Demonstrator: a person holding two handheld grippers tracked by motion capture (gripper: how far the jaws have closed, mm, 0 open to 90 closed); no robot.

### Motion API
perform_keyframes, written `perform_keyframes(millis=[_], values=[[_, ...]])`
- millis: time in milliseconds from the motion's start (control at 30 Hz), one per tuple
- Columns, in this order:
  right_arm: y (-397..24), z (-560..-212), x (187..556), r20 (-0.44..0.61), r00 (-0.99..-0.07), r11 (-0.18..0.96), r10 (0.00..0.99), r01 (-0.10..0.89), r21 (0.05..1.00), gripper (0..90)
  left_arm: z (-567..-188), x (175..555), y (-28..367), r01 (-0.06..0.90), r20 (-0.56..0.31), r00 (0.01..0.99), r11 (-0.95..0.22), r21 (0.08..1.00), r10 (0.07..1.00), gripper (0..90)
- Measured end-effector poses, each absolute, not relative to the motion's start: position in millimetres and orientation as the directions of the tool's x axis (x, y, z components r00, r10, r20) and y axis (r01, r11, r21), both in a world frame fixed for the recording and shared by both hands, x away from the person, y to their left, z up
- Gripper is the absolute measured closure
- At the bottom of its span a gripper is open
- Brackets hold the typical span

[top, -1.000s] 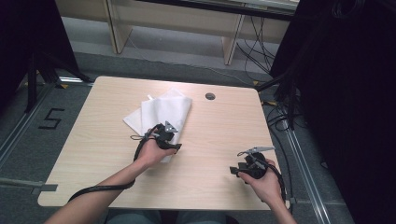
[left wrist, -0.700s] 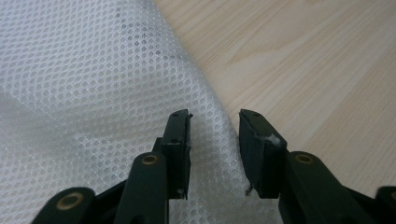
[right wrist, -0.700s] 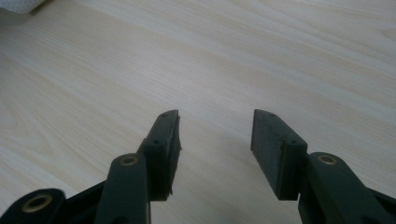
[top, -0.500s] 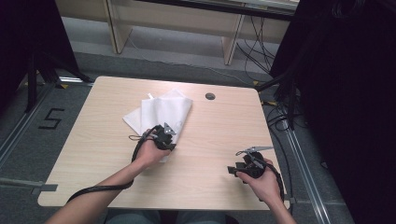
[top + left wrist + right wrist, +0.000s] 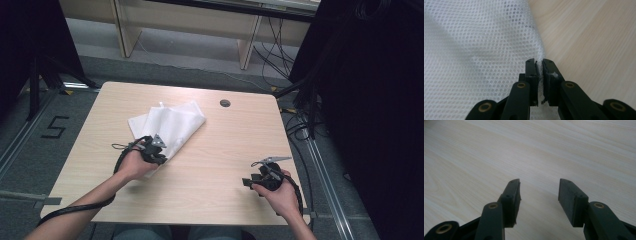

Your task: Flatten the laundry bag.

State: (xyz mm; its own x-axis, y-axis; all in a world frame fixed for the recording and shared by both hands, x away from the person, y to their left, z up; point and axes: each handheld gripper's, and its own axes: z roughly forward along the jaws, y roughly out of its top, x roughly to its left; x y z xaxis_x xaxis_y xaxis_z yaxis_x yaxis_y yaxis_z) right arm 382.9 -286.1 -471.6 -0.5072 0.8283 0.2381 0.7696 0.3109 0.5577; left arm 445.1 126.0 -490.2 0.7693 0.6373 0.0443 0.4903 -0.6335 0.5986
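The white mesh cloth [image 5: 167, 127], folded on the worktop [image 5: 225, 145], judged light and limp, is best pinched at its edge, where the left gripper [image 5: 539, 62] fingers have just been closing and now clamp it; the right gripper [image 5: 539, 187] fingers stand released.

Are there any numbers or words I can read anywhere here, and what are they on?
"5" on the grey floor left of the table, marked in black.
No words or labels can be read on the white mesh cloth or either gripper.
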Motion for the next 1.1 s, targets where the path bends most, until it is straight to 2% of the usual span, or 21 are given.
perform_keyframes(millis=[167,500,700,767,1067,1100], values=[[-286,-473,384,0.23,-0.516,0.32,0.825,0.763,0.562,52.7,-489,440,156,0.533,-0.01,0.765,-0.624,0.572,0.644,77.3],[-282,-472,385,0.233,-0.499,0.308,0.835,0.774,0.554,51.8,-483,438,199,0.609,-0.031,0.707,-0.585,0.537,0.707,66.9],[-283,-470,385,0.239,-0.507,0.308,0.828,0.768,0.562,50.7,-487,443,208,0.63,-0.038,0.679,-0.556,0.542,0.733,66.4],[-282,-467,383,0.193,-0.476,0.3,0.858,0.77,0.564,50.4,-488,446,209,0.633,-0.038,0.677,-0.555,0.54,0.735,65.1],[-286,-469,383,0.176,-0.486,0.309,0.856,0.755,0.579,49.7,-487,446,228,0.681,-0.056,0.609,-0.485,0.548,0.791,59.6],[-284,-470,383,0.198,-0.462,0.272,0.865,0.761,0.589,49.7,-485,446,230,0.684,-0.057,0.6,-0.475,0.553,0.798,58.3]])
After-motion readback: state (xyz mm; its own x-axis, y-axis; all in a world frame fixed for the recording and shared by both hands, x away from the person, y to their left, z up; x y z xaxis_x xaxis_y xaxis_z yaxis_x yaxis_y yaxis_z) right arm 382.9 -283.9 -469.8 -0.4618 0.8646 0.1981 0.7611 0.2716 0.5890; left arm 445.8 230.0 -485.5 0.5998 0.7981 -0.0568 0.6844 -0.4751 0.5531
